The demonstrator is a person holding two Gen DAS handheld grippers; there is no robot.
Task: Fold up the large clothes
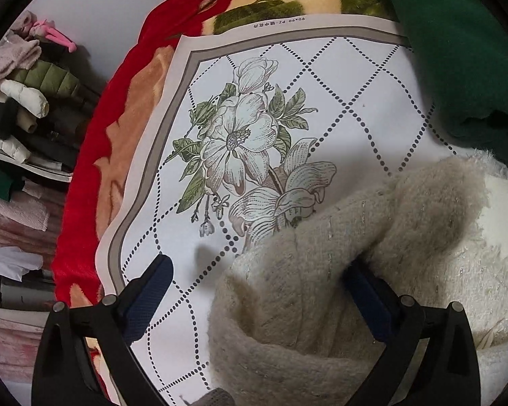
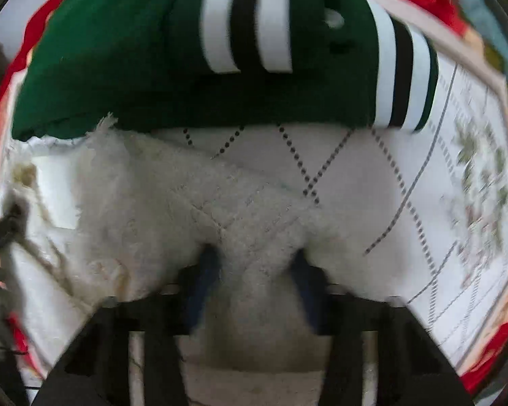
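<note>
1. Your left gripper [image 1: 257, 291] has its jaws spread wide. A thick roll of the fuzzy beige-white sweater [image 1: 338, 253] fills the right half of the gap and lies against the right finger. The left finger [image 1: 149, 291] is clear of the fabric, with only the mat under it. The jaws aren't closed on anything.
2. Your right gripper [image 2: 254, 284] is partly closed, with a bunched fold of the same sweater [image 2: 172, 203] pinched between both blue pads [image 2: 203, 280]. Fabric fills the whole gap. The frame is motion-blurred, so the grip looks real but the edges are soft.
3. The sweater sits on the white floral mat [image 1: 240, 142] with the dotted diamond grid. In the left wrist view it covers the lower-right part of the mat; in the right wrist view it spreads from centre out to the left.
4. A green garment [image 2: 118, 61] with white and black stripes lies on the far side of the mat, its near edge touching or overlapping the sweater's far edge. In the left wrist view only its plain green part [image 1: 450, 50] shows, top right.
5. The mat lies on a red floral blanket [image 1: 94, 182].
6. A pile of mixed clothes [image 1: 27, 101] sits off to the left, beyond the blanket's edge.
</note>
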